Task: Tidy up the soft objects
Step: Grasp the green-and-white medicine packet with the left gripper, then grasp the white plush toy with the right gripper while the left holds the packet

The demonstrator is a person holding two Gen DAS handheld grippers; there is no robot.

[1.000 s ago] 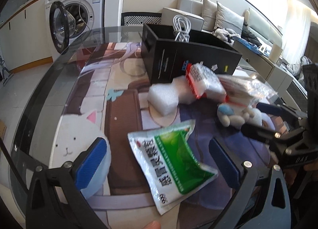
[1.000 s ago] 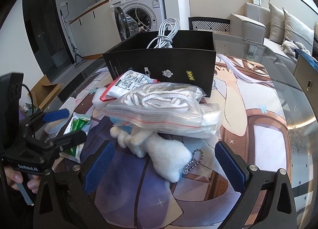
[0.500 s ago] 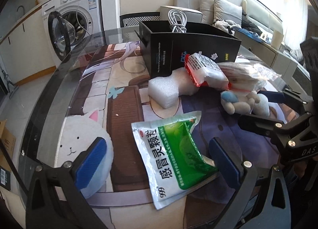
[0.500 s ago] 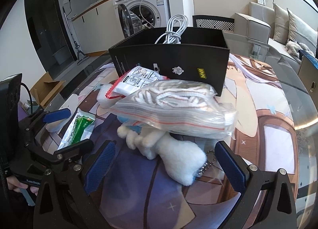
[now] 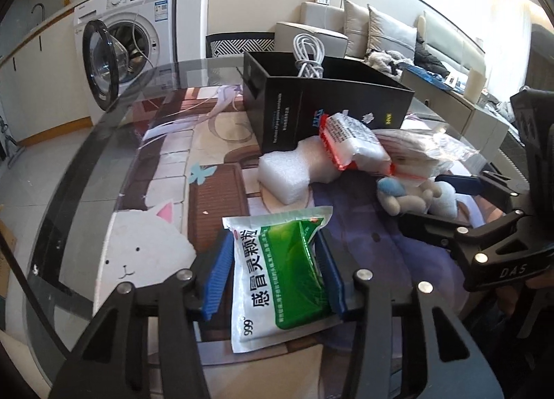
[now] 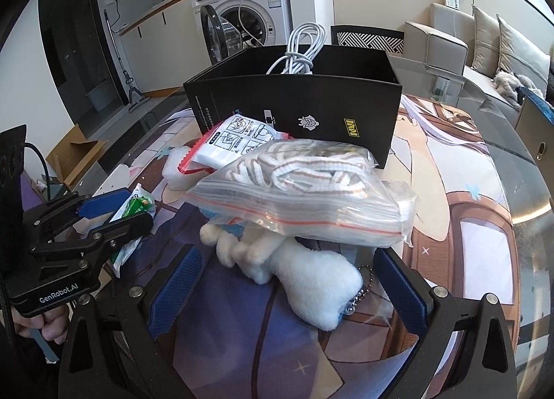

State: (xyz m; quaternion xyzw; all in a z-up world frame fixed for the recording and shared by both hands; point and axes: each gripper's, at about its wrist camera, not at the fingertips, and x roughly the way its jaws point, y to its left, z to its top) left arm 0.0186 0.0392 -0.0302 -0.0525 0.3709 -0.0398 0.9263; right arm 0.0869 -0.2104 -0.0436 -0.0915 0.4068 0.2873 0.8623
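green sachet [image 5: 284,271] marked "999" between closing left tool [image 5: 273,276] pads, right tool [image 6: 287,281] spread apart, "genrobot.ai" on left tool body

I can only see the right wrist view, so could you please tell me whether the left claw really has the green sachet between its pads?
Observer: Yes. In the left wrist view the left claw is closing with the green sachet between its jaws, and a blue pad sits against each long edge.
Operator: Thank you. Is the sachet touching anything else nearby?
Observer: No. The white foam block lies beyond it, with bare mat showing between them.
Operator: Which way up is the sachet, please?
Observer: Its printed face is up, with "999" at the corner nearest the camera.
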